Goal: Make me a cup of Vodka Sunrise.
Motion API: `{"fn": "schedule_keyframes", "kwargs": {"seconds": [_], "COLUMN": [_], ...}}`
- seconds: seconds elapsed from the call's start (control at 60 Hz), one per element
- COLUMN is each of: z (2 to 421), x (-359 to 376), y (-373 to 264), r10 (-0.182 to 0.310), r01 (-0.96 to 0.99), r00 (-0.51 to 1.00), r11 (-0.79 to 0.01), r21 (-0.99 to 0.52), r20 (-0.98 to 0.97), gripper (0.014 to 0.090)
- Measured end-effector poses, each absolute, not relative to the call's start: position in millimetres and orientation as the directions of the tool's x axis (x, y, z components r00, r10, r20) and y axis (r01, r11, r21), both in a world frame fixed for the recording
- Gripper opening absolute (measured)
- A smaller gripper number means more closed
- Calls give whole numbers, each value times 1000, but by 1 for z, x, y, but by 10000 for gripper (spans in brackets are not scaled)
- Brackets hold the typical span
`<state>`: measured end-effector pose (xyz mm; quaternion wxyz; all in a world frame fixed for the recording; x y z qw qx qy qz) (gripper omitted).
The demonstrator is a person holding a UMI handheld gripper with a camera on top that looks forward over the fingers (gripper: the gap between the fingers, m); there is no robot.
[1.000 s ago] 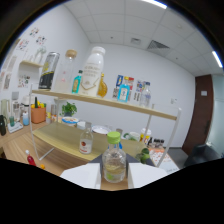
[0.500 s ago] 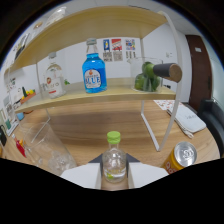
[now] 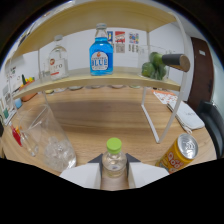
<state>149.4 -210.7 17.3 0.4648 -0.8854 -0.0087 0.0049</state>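
Note:
My gripper [image 3: 114, 172] is shut on a small clear bottle with a green cap [image 3: 114, 159], held upright between the white fingers [image 3: 85, 172]. A clear glass with ice [image 3: 47, 137] stands on the wooden table just ahead and to the left. An orange soda can [image 3: 179, 152] sits to the right of the fingers. On the shelf beyond, a blue bottle [image 3: 101, 52] stands in the middle and a clear bottle with a red-lettered label [image 3: 56, 62] stands to its left.
A wooden shelf on white legs [image 3: 152, 112] spans the table [image 3: 110, 112]. Green limes [image 3: 152, 67] and a dark cylinder [image 3: 176, 61] lie at the shelf's right end. A white flat object [image 3: 187, 116] rests on the table at the right. Small items line the left side.
The view has dropped and closed in on the shelf and table. The glass with ice and the can now sit nearer the fingers. The green-capped bottle stays gripped.

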Motion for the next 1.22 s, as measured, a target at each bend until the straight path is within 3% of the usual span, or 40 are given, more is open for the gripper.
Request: {"fn": "schedule_keyframes", "kwargs": {"seconds": [0.133, 0.233, 0.267, 0.417, 0.583, 0.917, 1.217], "z": [25, 55, 68, 127, 158, 146, 143], "x": [154, 155, 155, 143, 110, 41, 30], "y": [-220, -227, -230, -254, -291, -333, -337], "r10": [-2, -13, -21, -59, -74, -58, -59], "r01": [8, 27, 32, 16, 7, 2, 11], "r00": [1000, 999, 998, 997, 996, 997, 997], "r11": [-586, -558, -545, -504, -518, -577, -589], "r21": [-810, -830, -838, -864, -855, -817, -808], "r20": [12, 42, 52, 53, 53, 44, 57], "gripper": [516, 800, 855, 859, 858, 856, 857]}}
